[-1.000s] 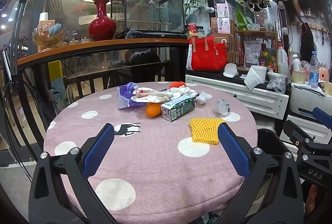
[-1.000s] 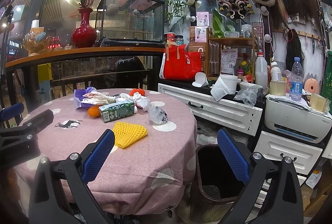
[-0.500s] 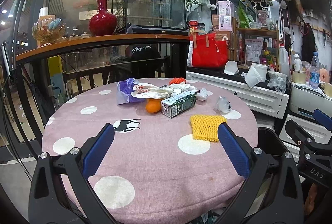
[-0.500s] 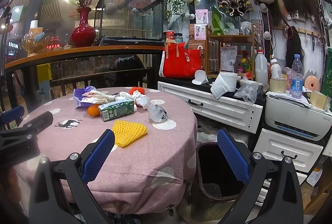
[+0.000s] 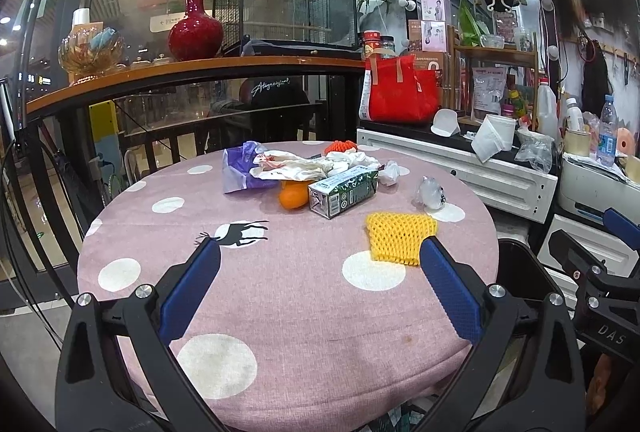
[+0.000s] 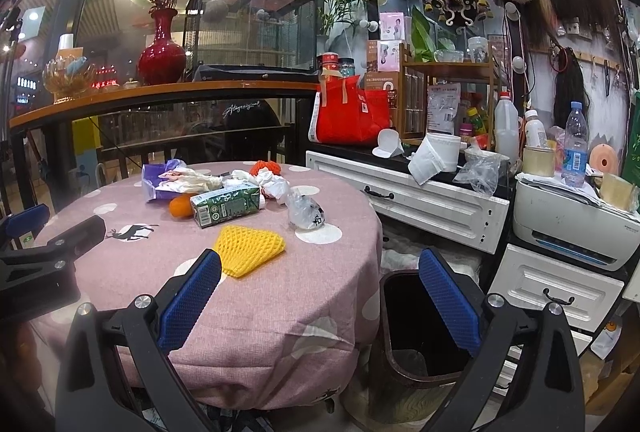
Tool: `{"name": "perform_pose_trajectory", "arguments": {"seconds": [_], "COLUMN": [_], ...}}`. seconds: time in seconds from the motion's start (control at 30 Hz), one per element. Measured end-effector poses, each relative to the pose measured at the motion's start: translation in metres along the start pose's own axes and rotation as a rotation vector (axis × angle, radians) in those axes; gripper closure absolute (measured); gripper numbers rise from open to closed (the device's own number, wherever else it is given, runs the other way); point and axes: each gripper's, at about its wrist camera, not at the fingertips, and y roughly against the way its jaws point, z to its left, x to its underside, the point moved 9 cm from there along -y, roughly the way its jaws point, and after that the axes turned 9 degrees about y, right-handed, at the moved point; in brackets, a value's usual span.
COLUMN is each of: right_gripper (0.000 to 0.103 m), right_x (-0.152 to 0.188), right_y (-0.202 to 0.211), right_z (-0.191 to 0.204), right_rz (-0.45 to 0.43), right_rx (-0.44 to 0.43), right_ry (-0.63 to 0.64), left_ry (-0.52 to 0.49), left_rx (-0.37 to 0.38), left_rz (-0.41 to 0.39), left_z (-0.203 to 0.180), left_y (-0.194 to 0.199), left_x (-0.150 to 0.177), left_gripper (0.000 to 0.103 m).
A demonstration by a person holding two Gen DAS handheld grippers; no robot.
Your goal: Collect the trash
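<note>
**Both grippers empty, table litter untouched**

Left wrist view: over the last second the camera had risen slightly, so the round pink polka-dot tablecloth (image 5: 304,296) sat lower in frame; the litter itself had not shifted. The left gripper (image 5: 320,290) hung wide open and empty over the near edge. The yellow foam fruit net (image 5: 400,238) lay toward the right edge, light, soft and crushable; a pinch across its nearest edge should hold. The green-and-white drink carton (image 5: 344,192) lay on its side near the centre, stiffer, best taken across its narrow faces. The orange (image 5: 293,196) was half hidden under crumpled white wrappers (image 5: 296,168).

Right wrist view: the right gripper (image 6: 320,292) was likewise spread and empty. The dark waste bin (image 6: 416,320) stood just beside the table's right edge, its interior too dark to read. A clear crumpled plastic bag (image 6: 304,210) looked slippery.
</note>
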Motion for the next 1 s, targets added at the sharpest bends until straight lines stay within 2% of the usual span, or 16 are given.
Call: {"name": "perform_pose_trajectory", "arguments": {"seconds": [0.13,0.27,0.4,0.53,0.8,0.87,1.0], "right_gripper": [0.006,0.006,0.006,0.006,0.006,0.006,0.006], "right_x": [0.006,0.020,0.031,0.038,0.039,0.036,0.029], "right_y": [-0.008,-0.024,-0.039,-0.054,-0.099,-0.114,-0.135], "right_z": [0.001,0.000,-0.002,-0.001,0.024,0.031,0.039], "right_rz": [0.037,0.122,0.199,0.272,0.418,0.440,0.462], "right_rx": [-0.017,-0.040,-0.051,-0.083,-0.245,-0.288,-0.322], "right_ry": [-0.001,-0.010,-0.016,-0.005,0.063,0.064,0.079], "left_ry": [-0.017,-0.032,-0.036,0.002,0.025,0.033,0.113], "left_rx": [0.007,0.020,0.018,0.053,0.109,0.150,0.190], "left_rz": [0.053,0.136,0.184,0.280,0.426,0.456,0.503], "left_z": [0.000,-0.001,0.001,0.006,0.015,0.016,0.026], "left_y": [-0.011,-0.028,-0.040,-0.056,-0.094,-0.105,-0.124], "left_x": [0.007,0.022,0.032,0.040,0.041,0.039,0.034], "left_gripper": [0.005,0.005,0.005,0.005,0.005,0.005,0.005]}}
